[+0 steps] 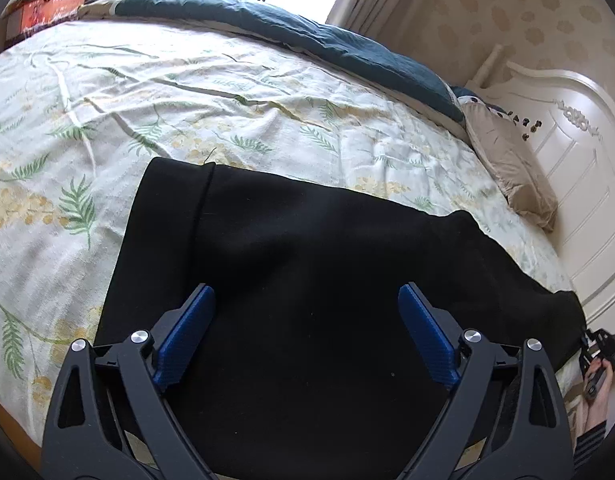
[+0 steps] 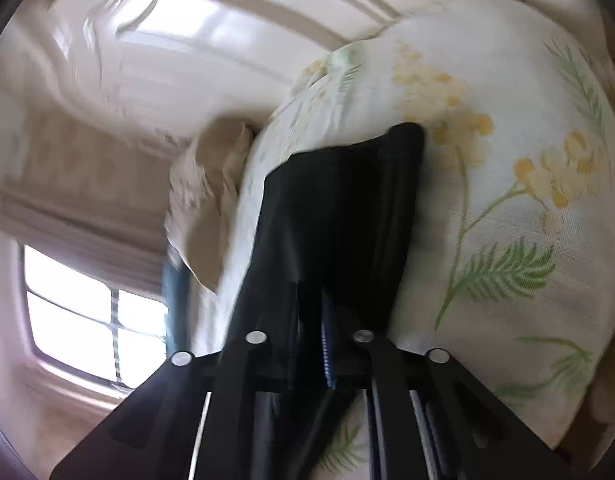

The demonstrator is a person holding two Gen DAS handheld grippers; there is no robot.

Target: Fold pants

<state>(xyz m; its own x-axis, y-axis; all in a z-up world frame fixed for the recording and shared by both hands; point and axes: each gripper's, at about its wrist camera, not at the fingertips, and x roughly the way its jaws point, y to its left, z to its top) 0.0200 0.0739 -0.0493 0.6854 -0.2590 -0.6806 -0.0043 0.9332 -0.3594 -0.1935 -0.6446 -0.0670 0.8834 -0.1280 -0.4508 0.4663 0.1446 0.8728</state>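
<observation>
Black pants (image 1: 307,248) lie flat across the floral bed sheet (image 1: 147,100), stretched from the middle of the bed to its right edge. My left gripper (image 1: 307,300) hovers over the near part of the pants, its blue pads (image 1: 187,332) wide apart with nothing pinched between them. In the blurred right wrist view, the right gripper (image 2: 311,300) has its fingers close together, and a strip of the black pants (image 2: 339,200) runs from between them up over the bed's edge. That gripper and the hand holding it also show small at the pants' right end (image 1: 599,348).
A dark green duvet (image 1: 307,32) is bunched along the far side of the bed. A beige pillow (image 1: 507,168) leans against the white headboard (image 1: 579,152). Boxes stand beyond the far left corner (image 1: 51,8). A bright window (image 2: 87,320) shows beside the bed.
</observation>
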